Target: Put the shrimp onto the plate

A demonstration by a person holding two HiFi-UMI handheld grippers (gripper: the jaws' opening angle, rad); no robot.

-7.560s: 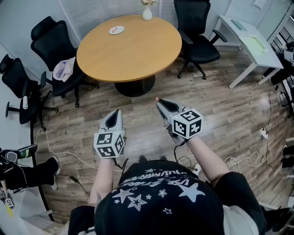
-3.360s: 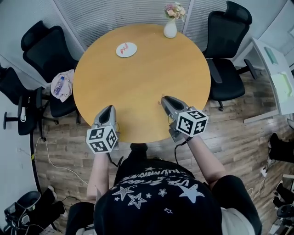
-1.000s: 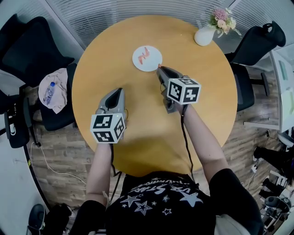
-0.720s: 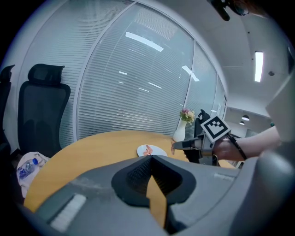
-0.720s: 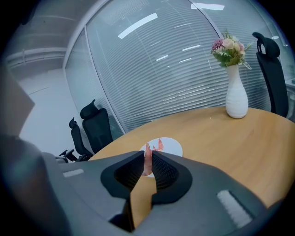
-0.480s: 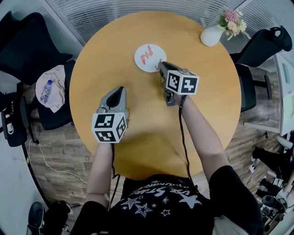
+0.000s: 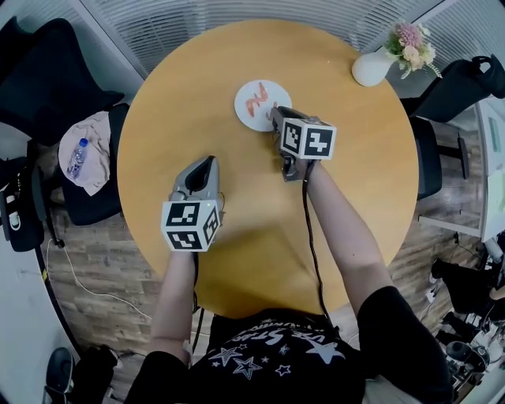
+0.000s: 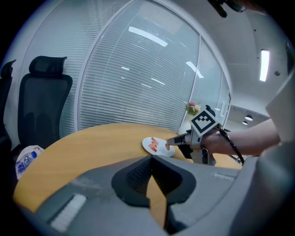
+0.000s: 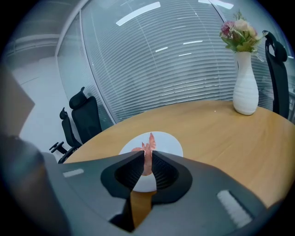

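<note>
Only up close: right gripper (image 9: 146,156) fingers pinching shrimp (image 9: 148,165) at plate (image 9: 169,144); left gripper (image 8: 151,159) fingers together.

A round wooden bench (image 7: 260,229) fills the middle of the room. On it, near its far right edge, a white vase (image 7: 371,69) stands upright with pink and white flowers (image 7: 412,39). Beyond the bench's far edge hang pale slatted blinds (image 7: 237,14). To its left a black office chair (image 7: 88,201) carries a crumpled pale cloth (image 7: 91,138) with a plastic bottle (image 7: 76,158) lying on it. Another black chair (image 7: 461,79) stands to its right. The wood-plank floor (image 7: 102,252) left of the bench bears a thin white cable (image 7: 69,268).
</note>
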